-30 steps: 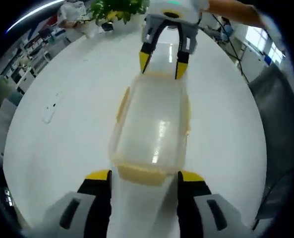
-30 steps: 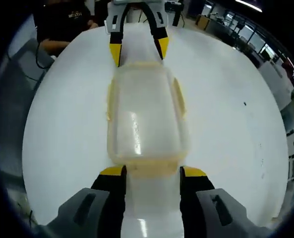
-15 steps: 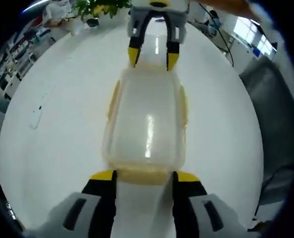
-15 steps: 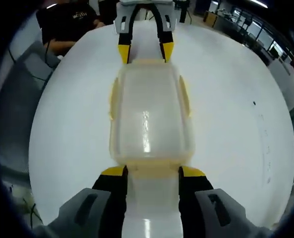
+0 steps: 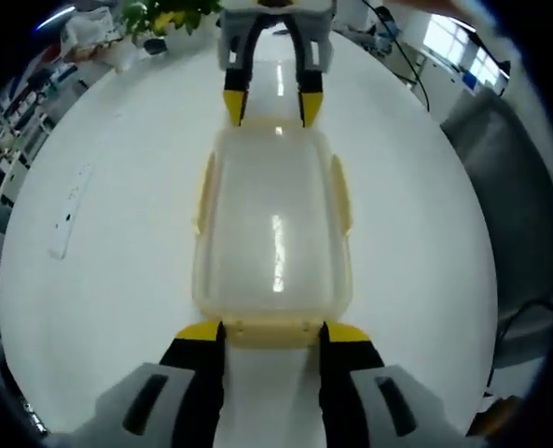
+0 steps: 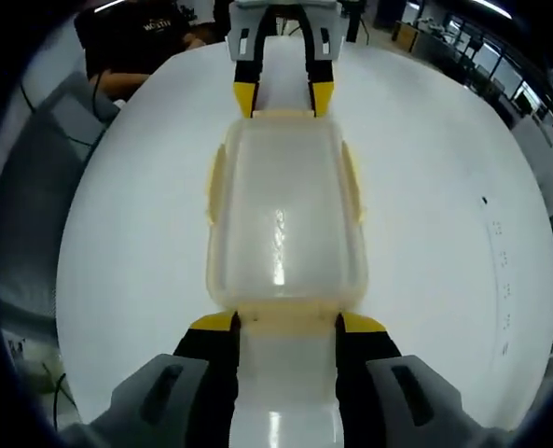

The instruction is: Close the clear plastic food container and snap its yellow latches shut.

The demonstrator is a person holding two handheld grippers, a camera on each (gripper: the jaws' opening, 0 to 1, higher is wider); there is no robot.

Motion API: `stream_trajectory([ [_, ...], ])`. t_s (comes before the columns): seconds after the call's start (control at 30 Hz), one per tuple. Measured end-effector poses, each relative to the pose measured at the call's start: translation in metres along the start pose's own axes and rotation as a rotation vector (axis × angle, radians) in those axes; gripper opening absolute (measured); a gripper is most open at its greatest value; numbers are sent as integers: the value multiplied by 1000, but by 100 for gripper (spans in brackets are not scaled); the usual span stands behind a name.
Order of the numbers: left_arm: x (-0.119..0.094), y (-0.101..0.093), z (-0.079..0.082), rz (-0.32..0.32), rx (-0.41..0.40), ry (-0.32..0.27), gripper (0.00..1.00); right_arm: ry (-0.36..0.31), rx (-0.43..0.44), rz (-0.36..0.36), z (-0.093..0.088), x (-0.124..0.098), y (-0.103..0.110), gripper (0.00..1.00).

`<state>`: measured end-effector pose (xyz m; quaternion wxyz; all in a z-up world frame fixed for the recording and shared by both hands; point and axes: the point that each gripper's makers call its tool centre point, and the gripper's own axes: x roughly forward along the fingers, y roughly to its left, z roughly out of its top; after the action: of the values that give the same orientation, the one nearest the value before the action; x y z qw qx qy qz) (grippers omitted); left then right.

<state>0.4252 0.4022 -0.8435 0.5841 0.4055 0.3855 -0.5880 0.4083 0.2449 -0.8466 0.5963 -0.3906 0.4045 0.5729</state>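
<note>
Both grippers: grey bodies, black fingers (image 5: 198, 369), yellow tips.

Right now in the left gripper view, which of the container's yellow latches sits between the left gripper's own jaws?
The short-end latch at the bottom of the view, bracketed by the left gripper. The opposite end latch is by the right gripper; the two side latches lie along the container.

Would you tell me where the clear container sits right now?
The clear container lies mid-table, lengthwise between the left gripper and the right gripper.
</note>
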Motion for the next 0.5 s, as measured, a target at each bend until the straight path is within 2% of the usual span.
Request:
stream_trajectory([
  [0.13, 0, 0, 0, 0, 1, 11, 35, 36, -21, 4, 1, 1, 0, 38],
  [0.23, 0, 0, -1, 2, -6, 0, 35, 37, -2, 5, 1, 1, -3, 38],
  [0.5, 1, 1, 1, 1, -2, -14, 36, 50, -19, 14, 1, 1, -2, 39],
])
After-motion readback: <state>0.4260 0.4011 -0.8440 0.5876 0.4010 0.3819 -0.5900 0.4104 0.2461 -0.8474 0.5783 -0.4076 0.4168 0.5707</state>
